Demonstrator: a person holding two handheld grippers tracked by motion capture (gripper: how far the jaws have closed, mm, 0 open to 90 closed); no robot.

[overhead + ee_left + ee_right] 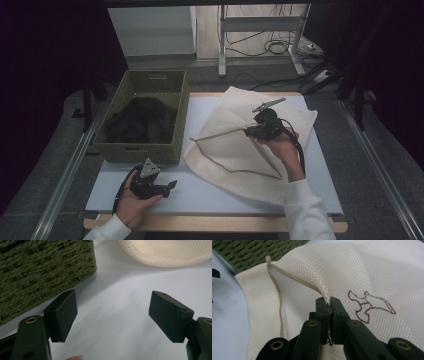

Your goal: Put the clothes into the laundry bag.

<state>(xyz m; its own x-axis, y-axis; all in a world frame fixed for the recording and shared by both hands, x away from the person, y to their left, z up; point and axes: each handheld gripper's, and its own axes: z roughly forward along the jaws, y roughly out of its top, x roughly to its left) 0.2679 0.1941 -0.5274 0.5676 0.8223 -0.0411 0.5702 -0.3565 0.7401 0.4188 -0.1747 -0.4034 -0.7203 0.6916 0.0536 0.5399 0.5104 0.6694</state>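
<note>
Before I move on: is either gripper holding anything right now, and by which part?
The right gripper is shut on the mesh bag, pinching a fold of its top layer near the opening's edge. The left gripper is open, with nothing between its jaws.

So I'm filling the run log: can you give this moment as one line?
right gripper: shut on mesh bag, pinching up a fold | left gripper: open, empty, over table | basket: holds dark cloth
</note>
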